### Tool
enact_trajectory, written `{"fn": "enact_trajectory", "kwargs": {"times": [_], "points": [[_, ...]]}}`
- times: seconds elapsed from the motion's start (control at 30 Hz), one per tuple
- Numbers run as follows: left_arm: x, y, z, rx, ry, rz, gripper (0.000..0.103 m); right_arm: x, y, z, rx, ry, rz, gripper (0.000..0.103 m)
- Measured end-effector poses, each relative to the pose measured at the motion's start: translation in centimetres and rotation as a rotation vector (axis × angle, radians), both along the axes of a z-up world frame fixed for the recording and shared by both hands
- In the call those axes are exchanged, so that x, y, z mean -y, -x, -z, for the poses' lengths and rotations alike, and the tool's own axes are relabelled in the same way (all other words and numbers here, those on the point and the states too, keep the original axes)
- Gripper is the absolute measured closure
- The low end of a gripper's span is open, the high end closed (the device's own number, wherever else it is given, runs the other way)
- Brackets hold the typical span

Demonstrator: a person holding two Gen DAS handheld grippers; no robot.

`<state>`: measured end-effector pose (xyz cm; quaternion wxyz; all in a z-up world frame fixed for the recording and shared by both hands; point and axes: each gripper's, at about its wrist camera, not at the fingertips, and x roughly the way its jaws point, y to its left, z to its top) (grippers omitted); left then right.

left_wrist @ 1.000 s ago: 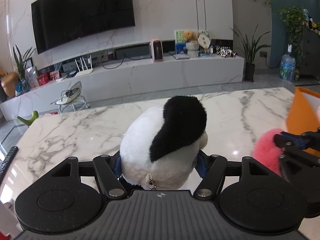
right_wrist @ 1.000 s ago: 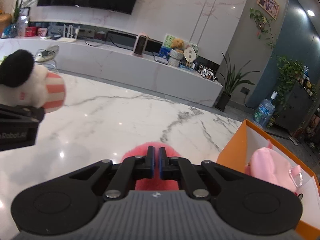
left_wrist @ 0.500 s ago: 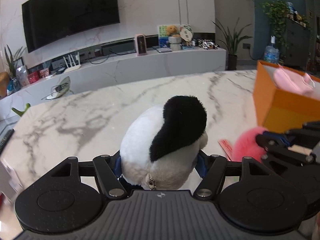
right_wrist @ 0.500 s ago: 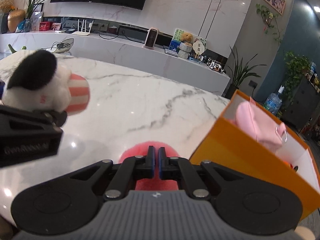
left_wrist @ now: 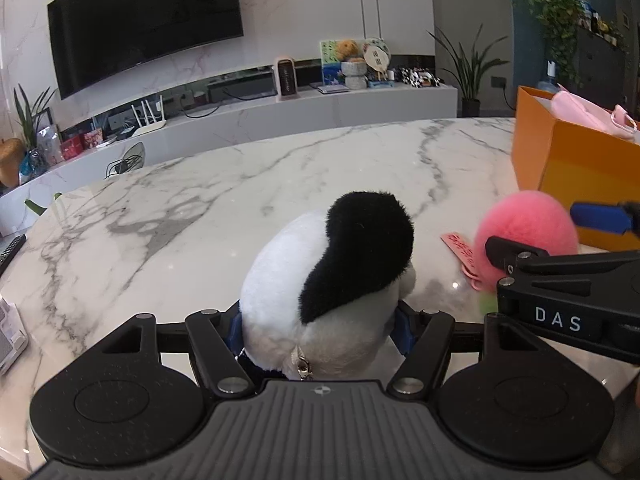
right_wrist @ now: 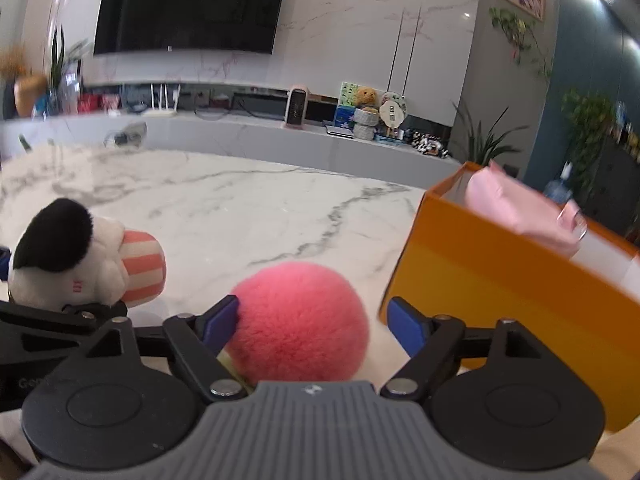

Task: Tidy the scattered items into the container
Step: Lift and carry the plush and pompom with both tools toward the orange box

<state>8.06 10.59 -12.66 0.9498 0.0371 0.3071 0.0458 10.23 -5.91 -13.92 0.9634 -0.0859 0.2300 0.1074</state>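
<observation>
Clamping the panda plush (left_wrist: 328,276) by its white body, the left gripper (left_wrist: 320,330) has both blue pads pressed into the fur, a hold that suits carrying it over to the orange box (right_wrist: 508,280). The right gripper (right_wrist: 310,322) has its jaws opening: the left pad (right_wrist: 220,318) brushes the pink pompom (right_wrist: 298,320), the right pad stands clear of it, so the ball is between them but not squeezed. It seems to rest on the marble table (left_wrist: 200,216) just short of the box's near wall, perhaps let go too early, perhaps freed for a fresh grip; I cannot tell which. A pink tag (left_wrist: 460,252) trails from the pompom on the side away from the box. Inside the box a pale pink pouch (right_wrist: 516,208) already lies, poking above the rim. The plush is well apart from the box, beyond the pompom.
</observation>
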Motion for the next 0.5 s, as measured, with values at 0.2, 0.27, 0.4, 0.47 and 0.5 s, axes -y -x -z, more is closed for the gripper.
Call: {"fn": "enact_trajectory", "kwargs": {"times": [0.2, 0.27, 0.4, 0.47, 0.5], "points": [[-0.1, -1.2, 1.3, -0.004, 0.011, -0.017, 0.025, 0.0, -1.7, 1.4, -0.057, -0.069, 0.020, 0.022], [0.0, -1.4, 1.5, 0.010, 0.010, -0.017, 0.024, 0.0, -2.1, 1.8, -0.076, -0.078, 0.027, 0.025], [0.1, -1.6, 1.8, 0.030, 0.012, -0.014, 0.024, -0.2, -2.4, 2.5, -0.085, -0.078, 0.043, 0.030], [0.2, -1.8, 1.8, 0.034, 0.009, -0.010, 0.024, -0.4, -2.6, 2.8, -0.092, -0.072, 0.049, 0.038], [0.2, -1.8, 1.8, 0.034, 0.010, -0.010, 0.024, -0.4, -2.7, 2.9, -0.093, -0.074, 0.049, 0.040]]}}
